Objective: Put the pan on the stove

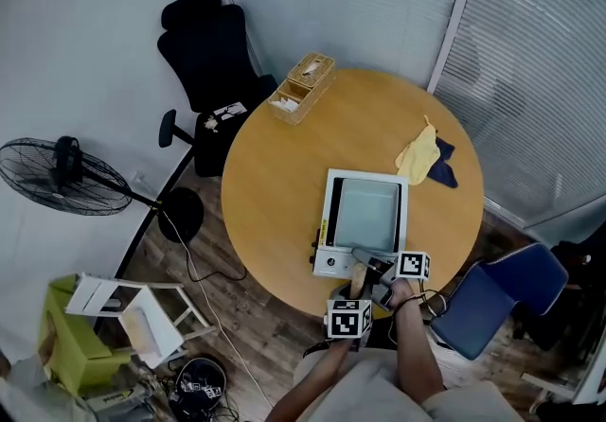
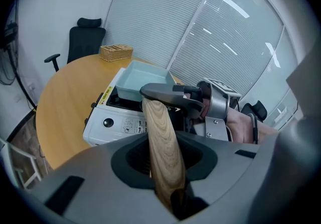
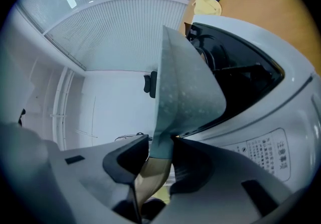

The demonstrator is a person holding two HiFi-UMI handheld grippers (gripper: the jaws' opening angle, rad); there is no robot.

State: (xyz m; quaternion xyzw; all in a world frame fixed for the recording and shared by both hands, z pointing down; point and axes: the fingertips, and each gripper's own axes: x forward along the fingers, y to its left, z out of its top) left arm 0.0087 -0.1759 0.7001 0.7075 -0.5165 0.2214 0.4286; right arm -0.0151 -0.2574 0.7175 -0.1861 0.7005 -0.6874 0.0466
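Note:
A pale blue-green square pan (image 1: 367, 214) is over the white tabletop stove (image 1: 331, 264) at the near edge of the round wooden table (image 1: 275, 184). Its wooden handle (image 2: 163, 142) sticks out toward me. My left gripper (image 1: 358, 285) is shut on that wooden handle, which runs up between its jaws in the left gripper view. My right gripper (image 1: 383, 276) grips the handle further forward, where its grey-green neck (image 3: 183, 92) meets the wood. The stove's black burner well (image 3: 235, 67) shows just beside the pan. Whether the pan rests on the stove I cannot tell.
A wicker box (image 1: 303, 86) stands at the table's far edge. A yellow cloth (image 1: 418, 153) and a dark blue cloth (image 1: 443, 167) lie at the right. A black office chair (image 1: 213, 61), a floor fan (image 1: 66, 176) and a blue chair (image 1: 492, 292) surround the table.

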